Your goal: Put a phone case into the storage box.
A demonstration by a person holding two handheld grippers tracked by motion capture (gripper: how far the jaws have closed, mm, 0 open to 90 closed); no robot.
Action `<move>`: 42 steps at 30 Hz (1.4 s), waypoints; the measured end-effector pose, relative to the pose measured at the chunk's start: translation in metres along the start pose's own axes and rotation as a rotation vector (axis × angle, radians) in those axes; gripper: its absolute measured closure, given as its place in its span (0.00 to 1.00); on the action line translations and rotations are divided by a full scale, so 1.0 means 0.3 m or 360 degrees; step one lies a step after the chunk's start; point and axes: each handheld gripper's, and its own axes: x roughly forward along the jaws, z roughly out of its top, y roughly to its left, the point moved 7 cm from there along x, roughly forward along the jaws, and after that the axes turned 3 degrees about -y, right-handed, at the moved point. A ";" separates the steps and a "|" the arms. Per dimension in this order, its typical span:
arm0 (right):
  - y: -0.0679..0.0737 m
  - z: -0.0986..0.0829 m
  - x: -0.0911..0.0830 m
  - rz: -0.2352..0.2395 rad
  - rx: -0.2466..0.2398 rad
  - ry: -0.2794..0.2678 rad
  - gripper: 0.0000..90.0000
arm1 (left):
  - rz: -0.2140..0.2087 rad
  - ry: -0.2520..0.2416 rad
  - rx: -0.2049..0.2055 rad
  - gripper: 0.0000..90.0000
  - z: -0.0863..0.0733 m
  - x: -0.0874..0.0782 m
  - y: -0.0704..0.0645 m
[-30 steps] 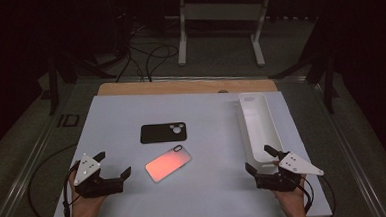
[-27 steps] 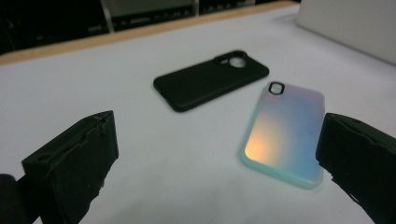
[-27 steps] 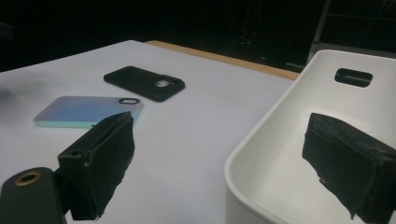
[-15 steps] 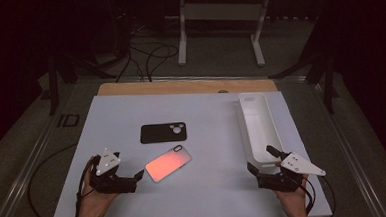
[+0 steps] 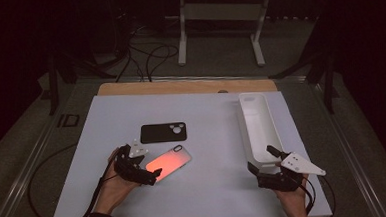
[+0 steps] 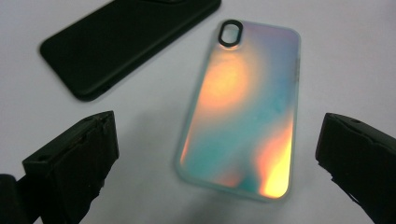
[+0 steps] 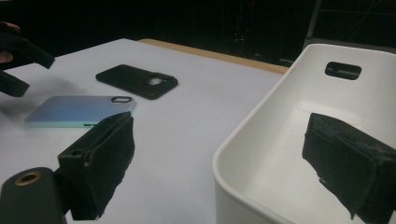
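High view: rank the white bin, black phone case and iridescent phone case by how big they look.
1. white bin, clearly largest.
2. black phone case and iridescent phone case: these look alike, too close to rank.

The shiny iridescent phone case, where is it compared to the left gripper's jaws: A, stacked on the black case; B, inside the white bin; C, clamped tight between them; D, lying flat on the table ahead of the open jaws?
D: the iridescent case lies flat on the table ahead of the wide-open left gripper, untouched.
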 end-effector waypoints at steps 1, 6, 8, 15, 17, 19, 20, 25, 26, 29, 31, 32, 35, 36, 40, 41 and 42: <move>0.001 0.000 0.000 -0.0001 0.0000 0.0001 0.10 | -0.0003 0.0015 0.0011 0.00 0.002 0.007 -0.002; 0.000 0.000 0.001 0.0001 0.0001 0.0000 0.10 | -0.0021 0.0060 0.0025 0.00 0.014 0.041 -0.008; 0.001 -0.001 0.001 -0.0002 -0.0004 0.0003 0.10 | -0.0031 0.0081 0.0029 0.00 0.017 0.056 -0.013; 0.001 -0.002 0.002 -0.0001 -0.0003 0.0004 0.10 | -0.0077 0.0181 0.0070 0.01 0.017 0.098 -0.035; 0.001 -0.002 0.002 0.0000 -0.0001 0.0003 0.10 | -0.0087 0.0207 0.0079 0.01 0.016 0.110 -0.039; 0.001 -0.002 0.002 0.0000 -0.0001 0.0003 0.10 | -0.0089 0.0227 0.0085 0.01 0.016 0.121 -0.041; 0.001 -0.002 0.002 -0.0001 -0.0003 0.0005 0.10 | -0.0089 0.0231 0.0088 0.01 0.017 0.125 -0.041; 0.001 -0.003 0.002 0.0000 -0.0001 0.0006 0.10 | -0.0109 0.0249 0.0087 0.01 0.021 0.148 -0.050; 0.001 -0.003 0.002 0.0001 0.0000 0.0005 0.10 | -0.0105 0.0256 0.0090 0.01 0.020 0.151 -0.051; 0.001 -0.003 0.002 -0.0001 -0.0002 0.0007 0.10 | -0.0104 0.0283 0.0105 0.01 0.015 0.163 -0.053; 0.001 -0.003 0.002 -0.0003 -0.0005 0.0009 0.10 | -0.0103 0.0291 0.0104 0.02 0.012 0.170 -0.055; 0.001 -0.003 0.002 -0.0002 -0.0003 0.0008 0.10 | -0.0101 0.0299 0.0109 0.02 0.011 0.172 -0.054; 0.000 -0.003 0.002 -0.0001 -0.0001 0.0008 0.10 | -0.0093 0.0323 0.0121 0.04 0.005 0.179 -0.053; 0.001 -0.004 0.002 -0.0003 -0.0001 0.0011 0.10 | -0.0099 0.0323 0.0117 0.05 0.006 0.180 -0.053; 0.001 -0.005 0.004 -0.0001 -0.0006 0.0012 0.10 | -0.0118 0.0342 0.0127 0.06 0.006 0.180 -0.054; 0.001 -0.005 0.004 -0.0001 -0.0006 0.0012 0.10 | -0.0118 0.0342 0.0127 0.07 0.006 0.180 -0.054; 0.001 -0.005 0.004 0.0000 -0.0006 0.0012 0.10 | -0.0118 0.0360 0.0126 0.07 0.007 0.182 -0.055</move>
